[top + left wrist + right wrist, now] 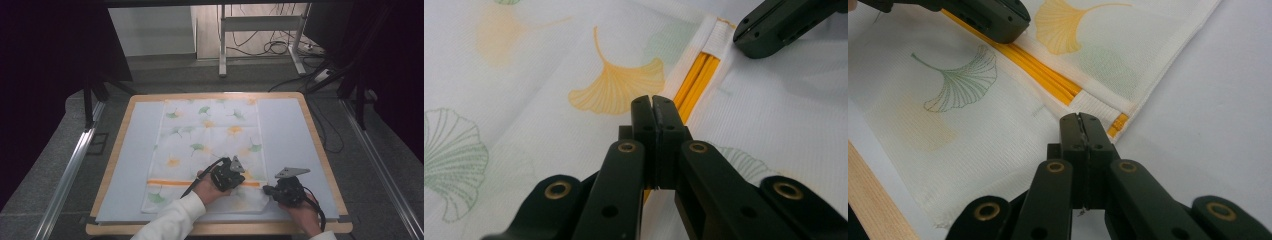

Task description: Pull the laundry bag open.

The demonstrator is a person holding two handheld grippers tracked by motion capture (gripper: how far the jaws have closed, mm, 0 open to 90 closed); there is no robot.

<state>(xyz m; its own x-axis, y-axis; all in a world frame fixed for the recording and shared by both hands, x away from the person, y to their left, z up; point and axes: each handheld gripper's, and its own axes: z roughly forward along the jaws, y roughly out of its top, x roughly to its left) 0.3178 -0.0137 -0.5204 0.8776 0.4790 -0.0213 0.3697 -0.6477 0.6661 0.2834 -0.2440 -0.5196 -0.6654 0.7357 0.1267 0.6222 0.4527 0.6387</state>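
Note:
A white cloth (210, 135) printed with green and yellow ginkgo leaves lies flat on the grey mat (295, 135). An orange stripe (170, 182) crosses the cloth near its front edge. My left gripper (243, 182) is shut, low over the stripe (696, 82) and pointing along it toward the cloth's right edge. My right gripper (265, 190) is shut at that right edge, where the stripe (1048, 77) ends under a folded hem. In the left gripper view, its shut jaws (653, 102) hold nothing that I can see. The same goes for the right gripper (1079, 120).
The mat covers a wooden table whose rim (320, 150) runs close along the right side. Bare mat lies left and right of the cloth. Behind the table stand a metal frame (222, 45) and loose cables (275, 47) on the floor.

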